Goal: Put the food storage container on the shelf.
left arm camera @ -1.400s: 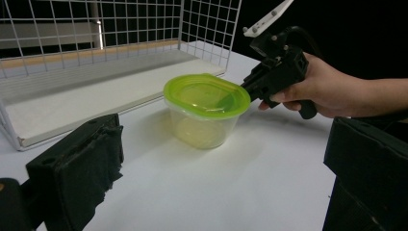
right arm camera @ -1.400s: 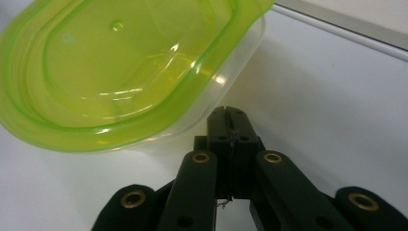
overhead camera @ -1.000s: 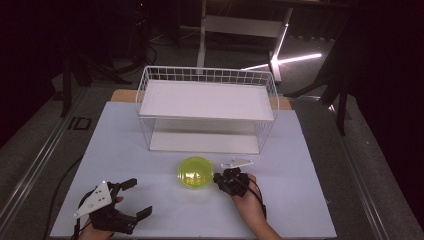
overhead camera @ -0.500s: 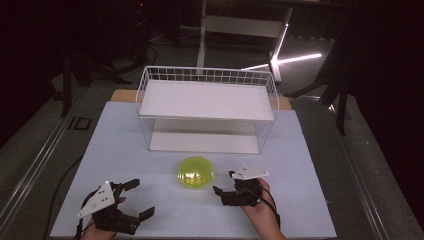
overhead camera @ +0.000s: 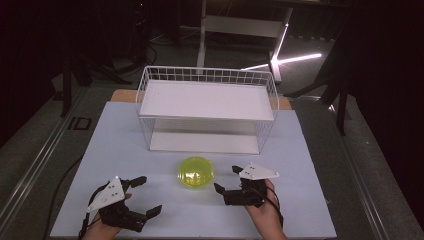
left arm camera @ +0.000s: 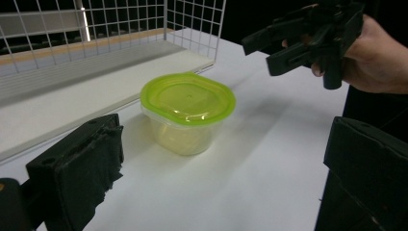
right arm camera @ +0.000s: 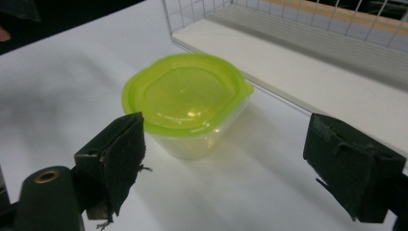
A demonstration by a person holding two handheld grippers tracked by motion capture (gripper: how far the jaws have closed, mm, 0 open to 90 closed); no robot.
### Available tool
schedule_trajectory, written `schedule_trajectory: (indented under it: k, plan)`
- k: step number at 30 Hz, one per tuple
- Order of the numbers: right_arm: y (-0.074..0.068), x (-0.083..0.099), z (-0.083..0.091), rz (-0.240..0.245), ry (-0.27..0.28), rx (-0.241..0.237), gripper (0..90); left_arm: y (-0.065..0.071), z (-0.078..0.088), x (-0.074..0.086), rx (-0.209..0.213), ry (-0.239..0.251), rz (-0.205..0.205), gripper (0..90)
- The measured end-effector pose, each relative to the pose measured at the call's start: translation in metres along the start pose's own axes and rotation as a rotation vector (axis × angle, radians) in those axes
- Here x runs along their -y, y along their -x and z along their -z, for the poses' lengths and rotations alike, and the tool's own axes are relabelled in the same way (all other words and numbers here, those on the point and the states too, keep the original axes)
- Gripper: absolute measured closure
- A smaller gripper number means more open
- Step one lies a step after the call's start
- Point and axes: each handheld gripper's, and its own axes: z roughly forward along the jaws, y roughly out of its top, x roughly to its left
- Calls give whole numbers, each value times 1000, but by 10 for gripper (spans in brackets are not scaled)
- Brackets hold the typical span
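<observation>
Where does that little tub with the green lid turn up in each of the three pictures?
High view: the tub sits low of centre on the table, just in front of the wire rack.
Left gripper view: centre, rack behind it to the left.
Right gripper view: upper centre, rack behind it to the right.
Shared landmark: the wire rack.

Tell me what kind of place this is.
Probably a lab or studio set up for recording: a white table in a dark room, with stands and cables behind it, a wire rack and a green-lidded container laid out for handheld grippers.
</observation>
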Motion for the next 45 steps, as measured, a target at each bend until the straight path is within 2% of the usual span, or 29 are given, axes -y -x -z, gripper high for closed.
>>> schedule_trajectory:
  k: [2,5,7,11,13,19,22,23,25,27,30,33,35,37,38,39,45]
  plan:
    - [-1,-3,1,30,8,15,146,-4,-4,-5,6,-6,13,10]
    - [-1,-9,1,35,18,17,150,-6,-12,-11,11,-24,18,10]
    - [0,-14,1,44,20,9,193,-8,-17,-15,18,-36,30,10]
    - [2,-20,-1,62,31,28,166,-11,-25,-24,14,-56,65,10]
    - [4,-23,-2,36,38,14,151,-14,-28,-29,13,-41,82,10]
    - [6,-27,-8,14,18,24,142,-21,-35,-39,5,-31,103,10]
    - [7,-28,-11,-13,21,9,142,-23,-38,-41,-9,-49,103,11]
    - [8,-29,-12,-34,22,1,144,-24,-42,-43,-32,-86,91,11]
    - [11,-30,-18,-65,2,1,144,-25,-46,-44,-46,-104,98,10]
    - [13,-30,-22,-79,-4,4,138,-27,-51,-44,-31,-115,114,10]
    - [14,-30,-27,-81,-3,5,137,-30,-58,-42,-40,-133,120,10]
    - [14,-29,-31,-85,-12,21,153,-34,-65,-39,-38,-138,155,11]
    - [14,-29,-33,-95,-16,28,216,-37,-70,-38,-36,-148,186,11]
    - [13,-29,-35,-100,-14,24,229,-40,-74,-36,-40,-164,217,25]
    - [12,-29,-37,-102,-20,25,258,-41,-75,-36,-60,-172,227,72]
    - [12,-28,-38,-105,-23,27,305,-42,-77,-35,-60,-174,237,107]
    - [14,-25,-47,-119,-36,43,348,-48,-87,-30,-104,-201,309,225]
